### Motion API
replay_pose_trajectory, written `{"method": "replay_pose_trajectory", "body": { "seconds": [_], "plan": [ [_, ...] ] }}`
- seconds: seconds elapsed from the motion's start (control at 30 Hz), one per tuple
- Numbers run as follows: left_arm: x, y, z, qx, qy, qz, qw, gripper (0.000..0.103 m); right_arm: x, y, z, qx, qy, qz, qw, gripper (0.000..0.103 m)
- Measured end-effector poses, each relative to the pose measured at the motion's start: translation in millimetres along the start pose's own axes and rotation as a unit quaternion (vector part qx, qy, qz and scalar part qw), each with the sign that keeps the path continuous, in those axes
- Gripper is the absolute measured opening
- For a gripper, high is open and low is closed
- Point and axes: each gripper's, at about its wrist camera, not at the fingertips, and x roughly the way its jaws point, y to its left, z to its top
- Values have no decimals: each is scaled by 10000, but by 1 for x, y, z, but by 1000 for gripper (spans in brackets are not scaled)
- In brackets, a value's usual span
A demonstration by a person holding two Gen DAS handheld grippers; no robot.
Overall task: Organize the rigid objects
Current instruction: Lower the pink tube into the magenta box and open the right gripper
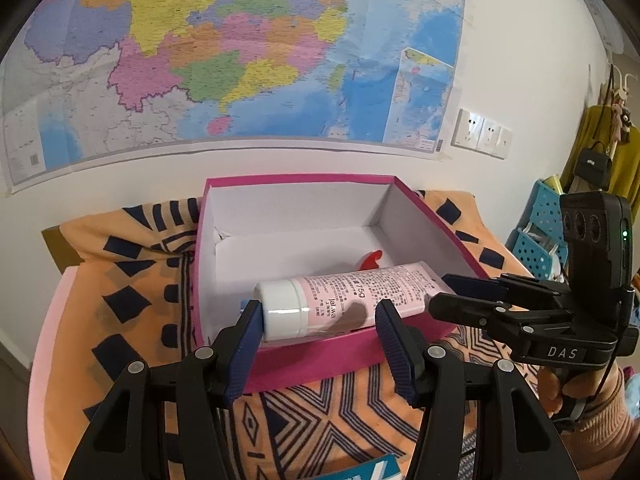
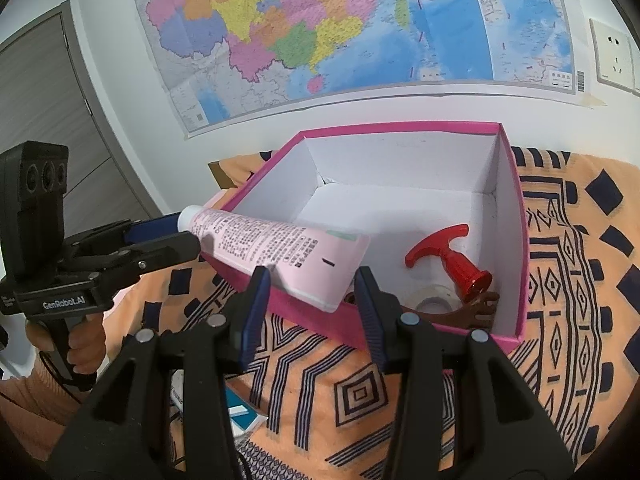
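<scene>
left tool (image 1: 316, 324) spread, tube (image 1: 340, 298) between tips, "75g" | right tool (image 2: 310, 292) spread, tube ahead | box (image 2: 516, 208) beyond | "GenRobot.AI", "DAS"

The print on the pink tube (image 2: 276, 252) is too tiny to read. The box wall (image 2: 320, 320) hides half the brown thing (image 2: 472, 308), and the blue-white packet (image 2: 240, 416) is tucked behind the tongs.

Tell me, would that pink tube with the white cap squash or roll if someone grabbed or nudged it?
The pink plastic tube with the white cap probably dents under pressure: its tail is crimped flat, like a soft squeeze tube. The round cap could let it roll slightly, though the flat end should stop it. It looks fairly light, resting across the magenta cardboard box's rim.
</scene>
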Motion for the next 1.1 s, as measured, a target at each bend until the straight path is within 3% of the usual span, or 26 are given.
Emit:
{"method": "replay_pose_trajectory", "body": {
  "seconds": [1.1],
  "plan": [
    [36, 21, 6, -94, 300, 323, 9990, 58, 42, -10, 10, 105, 379, 20, 9992, 47]
  ]
}}
